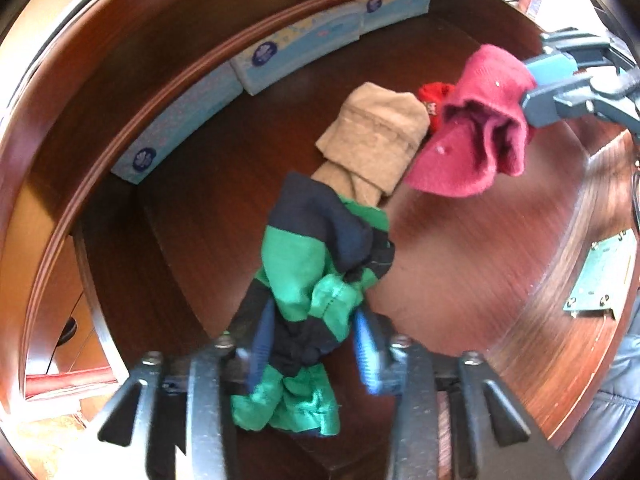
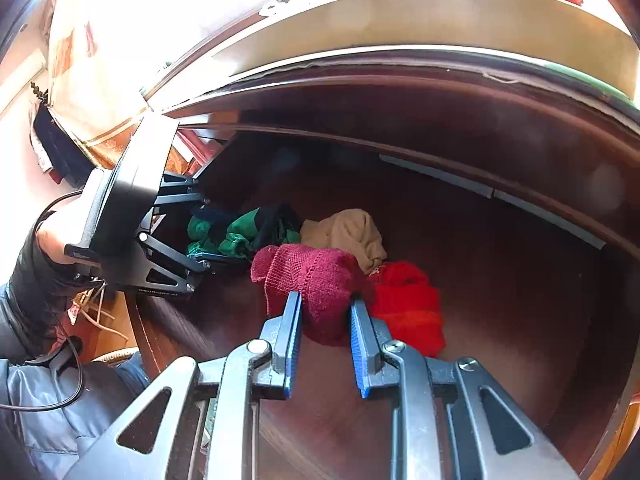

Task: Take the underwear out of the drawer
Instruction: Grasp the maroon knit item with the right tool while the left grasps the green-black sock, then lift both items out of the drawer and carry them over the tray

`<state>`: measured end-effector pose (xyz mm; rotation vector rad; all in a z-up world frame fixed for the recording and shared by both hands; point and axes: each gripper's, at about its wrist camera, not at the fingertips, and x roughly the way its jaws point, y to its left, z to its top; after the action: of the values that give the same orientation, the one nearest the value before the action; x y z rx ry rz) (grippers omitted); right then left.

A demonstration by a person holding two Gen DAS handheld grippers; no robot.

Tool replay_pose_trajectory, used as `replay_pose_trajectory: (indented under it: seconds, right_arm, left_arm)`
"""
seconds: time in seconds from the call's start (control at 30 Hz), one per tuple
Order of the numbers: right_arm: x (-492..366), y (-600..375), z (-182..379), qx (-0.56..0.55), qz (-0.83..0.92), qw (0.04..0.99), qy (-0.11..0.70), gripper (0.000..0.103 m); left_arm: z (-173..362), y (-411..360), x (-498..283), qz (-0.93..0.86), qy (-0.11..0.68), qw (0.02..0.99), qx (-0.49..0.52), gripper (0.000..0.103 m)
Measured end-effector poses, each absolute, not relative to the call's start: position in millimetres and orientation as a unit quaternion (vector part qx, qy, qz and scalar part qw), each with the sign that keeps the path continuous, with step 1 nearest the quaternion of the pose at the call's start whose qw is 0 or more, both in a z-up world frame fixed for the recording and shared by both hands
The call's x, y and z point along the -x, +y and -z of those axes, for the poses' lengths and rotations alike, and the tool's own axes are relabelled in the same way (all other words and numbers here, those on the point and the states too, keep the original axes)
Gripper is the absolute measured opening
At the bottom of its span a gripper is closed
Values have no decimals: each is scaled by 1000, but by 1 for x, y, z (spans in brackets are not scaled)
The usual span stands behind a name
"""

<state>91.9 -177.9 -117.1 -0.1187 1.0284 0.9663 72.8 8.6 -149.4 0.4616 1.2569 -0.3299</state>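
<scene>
The open dark wooden drawer (image 1: 460,248) holds several garments. My left gripper (image 1: 316,336) is shut on a green and navy striped underwear (image 1: 312,264), which hangs bunched between its blue pads; it also shows in the right wrist view (image 2: 240,234). My right gripper (image 2: 325,312) is shut on a maroon knitted garment (image 2: 316,280) and holds it lifted off the drawer floor; the left wrist view shows it at upper right (image 1: 476,132). A tan garment (image 1: 376,136) and a bright red garment (image 2: 408,308) lie on the drawer floor behind.
Light blue tissue packs (image 1: 280,60) line the drawer's back wall. A green circuit board (image 1: 600,276) sits at the drawer's right rim. A bed with patterned bedding (image 2: 104,60) lies beyond the cabinet top (image 2: 440,28).
</scene>
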Motion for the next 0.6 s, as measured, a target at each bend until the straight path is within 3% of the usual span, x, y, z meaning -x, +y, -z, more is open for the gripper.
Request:
replay_pose_trajectory:
  seconds: [0.07,0.17,0.6]
  right_arm:
    - [-90,-179,115,53,-446,763,464,25]
    - [-89,-183,113,49,-444,770,455,25]
    - [-80,-199,100,40,-440,794,417,25]
  left_arm:
    - [148,9,-69,154,573,776,-216,16]
    - [143,13,-63,157,563,787,-199,13]
    - [114,46,-18,138,487,853,-126,12]
